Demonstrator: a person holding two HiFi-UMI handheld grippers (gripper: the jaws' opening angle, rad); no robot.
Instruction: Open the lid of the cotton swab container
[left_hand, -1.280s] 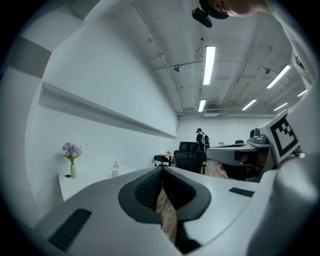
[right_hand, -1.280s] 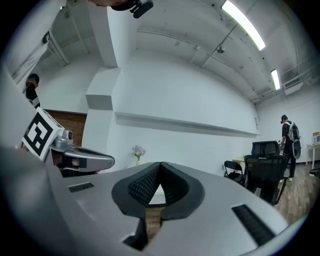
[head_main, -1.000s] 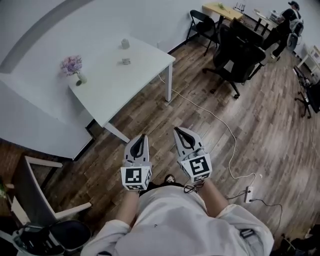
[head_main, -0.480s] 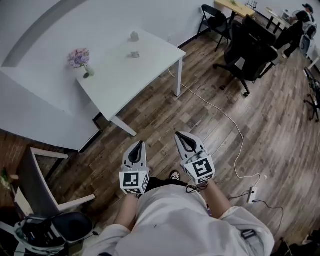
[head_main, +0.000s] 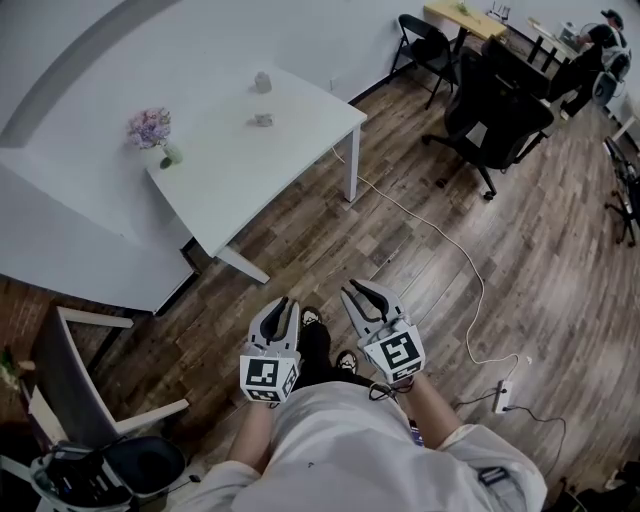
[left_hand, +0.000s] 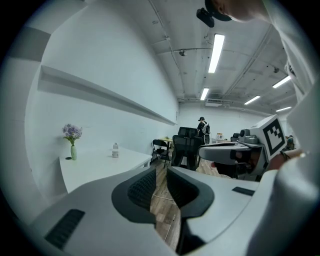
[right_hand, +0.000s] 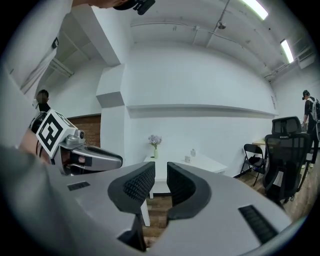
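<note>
Since the earlier frame the left gripper (head_main: 283, 305) and right gripper (head_main: 360, 290) sit lower. Their jaws, just opening, stand slightly apart and empty. The container (head_main: 262, 120) rests on the table (head_main: 300, 140), far ahead of them.

Office, white table (head_main: 250, 165), black swivel chair (head_main: 497, 108), plank floor (head_main: 420, 250), strip lights (left_hand: 216, 52)

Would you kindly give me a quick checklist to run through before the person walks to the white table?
1. Left gripper empty: ok; its jaws have just been opening, nothing between them.
2. Right gripper empty: ok; jaws likewise just opening, nothing between them.
3. White table within reach: not ok; it stands well across the floor.
4. Swab container identified: cannot tell; a taller container and a squat container look too small.
5. Flower vase clear of both: ok.
</note>
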